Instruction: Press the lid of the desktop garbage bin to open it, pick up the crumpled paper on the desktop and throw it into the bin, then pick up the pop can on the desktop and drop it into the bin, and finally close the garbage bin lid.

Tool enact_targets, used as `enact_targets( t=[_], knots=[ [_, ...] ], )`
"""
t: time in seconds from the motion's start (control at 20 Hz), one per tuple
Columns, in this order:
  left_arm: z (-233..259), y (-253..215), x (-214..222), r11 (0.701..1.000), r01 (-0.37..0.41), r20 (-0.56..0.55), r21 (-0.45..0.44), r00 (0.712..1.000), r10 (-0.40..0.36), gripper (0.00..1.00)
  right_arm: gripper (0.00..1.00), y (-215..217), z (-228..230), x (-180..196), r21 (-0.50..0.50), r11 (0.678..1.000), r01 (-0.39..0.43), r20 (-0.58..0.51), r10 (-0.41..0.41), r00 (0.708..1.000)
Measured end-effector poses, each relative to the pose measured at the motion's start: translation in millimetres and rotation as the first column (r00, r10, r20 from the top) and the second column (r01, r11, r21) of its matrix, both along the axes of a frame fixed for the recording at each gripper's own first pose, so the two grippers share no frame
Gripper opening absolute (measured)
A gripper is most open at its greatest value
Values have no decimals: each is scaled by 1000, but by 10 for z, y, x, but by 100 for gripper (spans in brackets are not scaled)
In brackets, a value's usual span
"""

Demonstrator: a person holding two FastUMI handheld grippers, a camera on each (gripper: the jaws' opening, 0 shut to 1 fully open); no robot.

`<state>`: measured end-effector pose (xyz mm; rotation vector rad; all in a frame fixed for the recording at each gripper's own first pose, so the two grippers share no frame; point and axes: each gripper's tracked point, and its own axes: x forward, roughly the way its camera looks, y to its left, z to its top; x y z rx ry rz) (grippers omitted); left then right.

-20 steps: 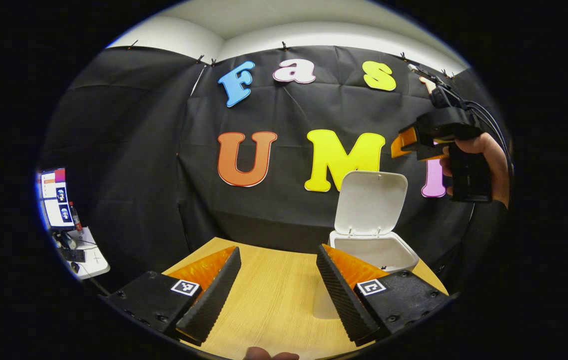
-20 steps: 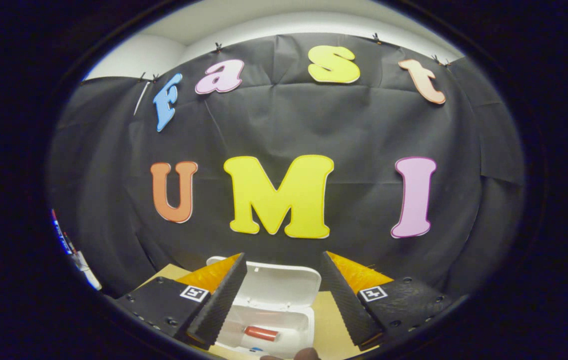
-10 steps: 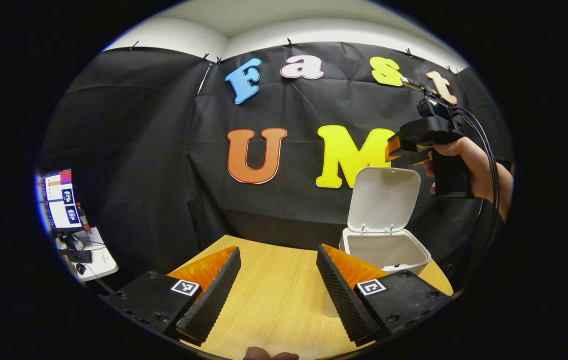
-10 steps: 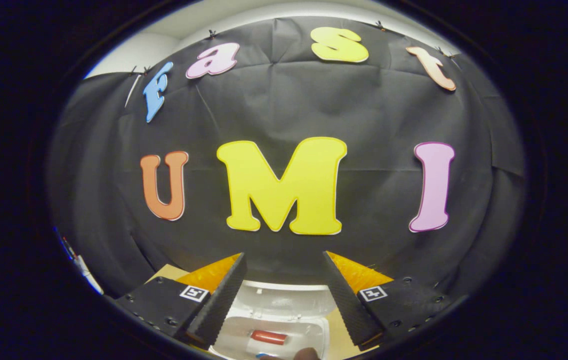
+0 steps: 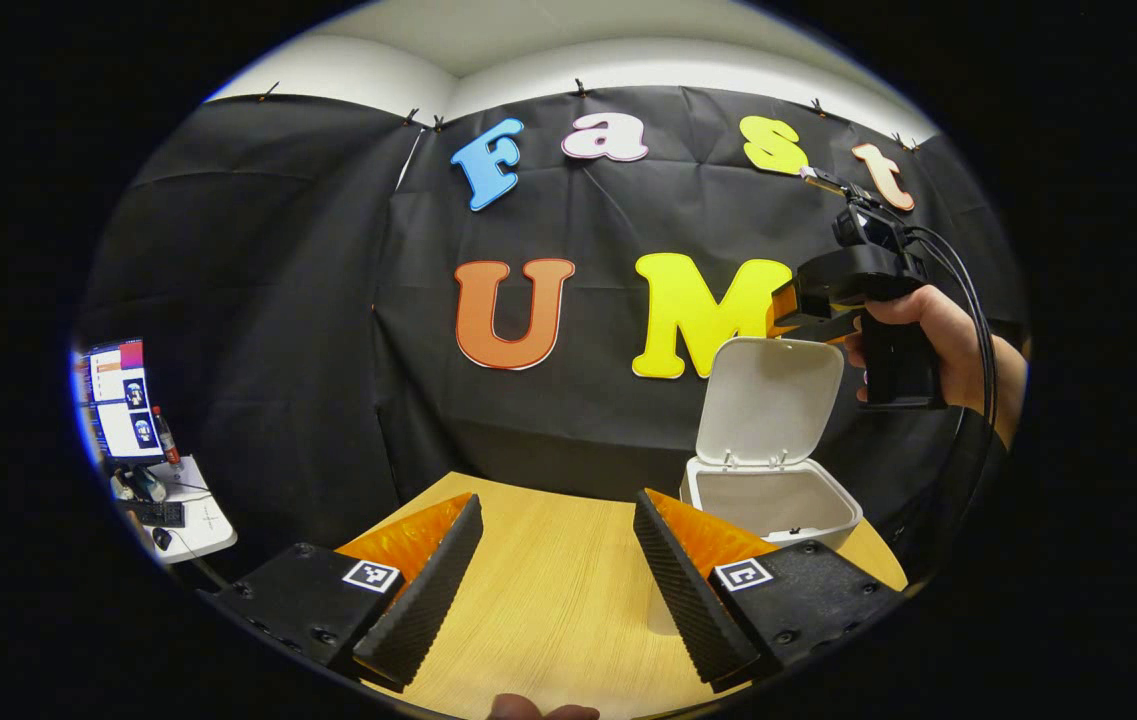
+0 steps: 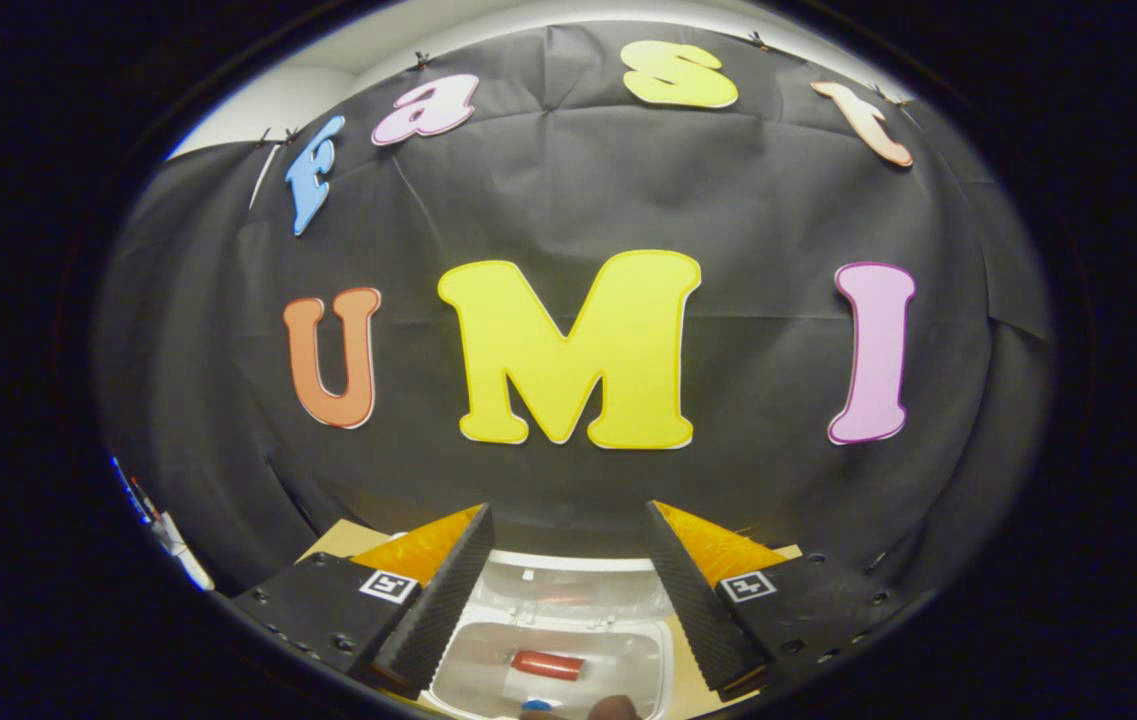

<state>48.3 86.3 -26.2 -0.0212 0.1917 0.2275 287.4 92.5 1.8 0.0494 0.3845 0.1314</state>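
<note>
On the wooden table (image 5: 548, 590) the white garbage bin (image 5: 771, 505) is seen with its lid (image 5: 768, 400) raised upright. The pop can (image 6: 548, 664) lies inside. The right tool (image 6: 568, 590) is held spread above the bin; the left tool (image 5: 558, 580) is spread over the table.

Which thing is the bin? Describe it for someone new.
Start at the wooden table before the black cloth wall. At its far right corner stands the bin, a small white box. Its hinged lid stands upright, open, just below the right tongs.
</note>
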Motion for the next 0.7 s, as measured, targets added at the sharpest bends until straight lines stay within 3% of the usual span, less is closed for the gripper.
enact_targets(
  t=[0.7],
  knots=[
    [76, -74, -289, 997, 82, 23, 6, 996, -83, 98, 94, -106, -563, -1087, 21, 1000, 8, -91, -6, 996]
  ],
)
